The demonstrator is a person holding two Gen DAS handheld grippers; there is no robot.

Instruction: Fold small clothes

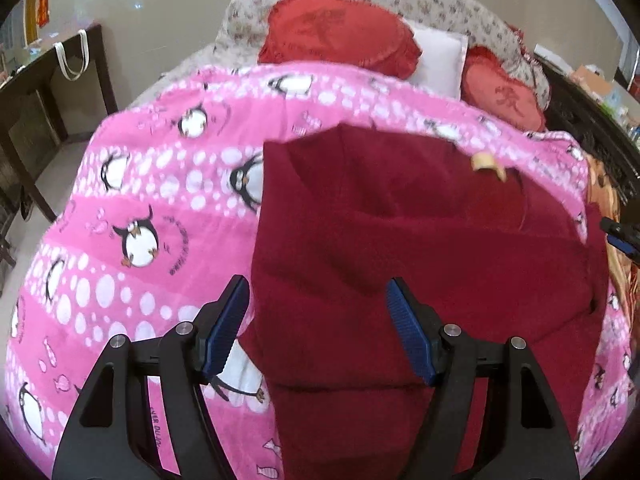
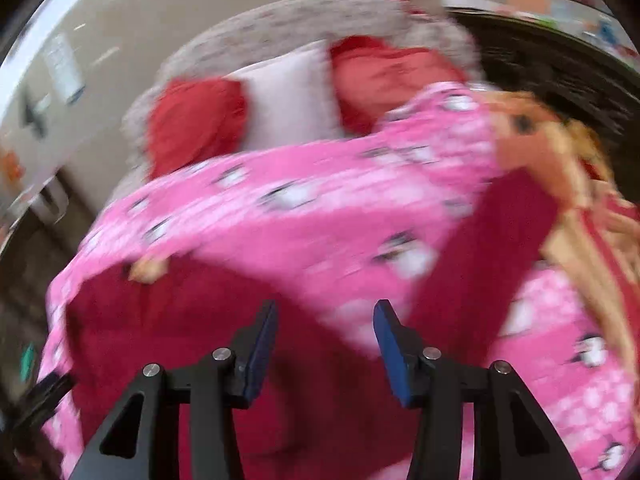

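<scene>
Our left tongs point(image 1: 316, 332) and right tongs point(image 2: 325, 344) hang wide open, empty, ready to pinch. Beneath them the dark red fleece garment point(image 1: 400, 248) lies spread across the pink penguin-print blanket point(image 1: 152, 200) on the bed, red cushions point(image 1: 340, 32) beyond.

The right gripper point(image 2: 326, 312) is hovering with its jaws spread apart over a dark red garment point(image 2: 168, 320) that is lying on the pink penguin blanket point(image 2: 320, 208); red pillows point(image 2: 196, 124) are lying blurred beyond.
</scene>
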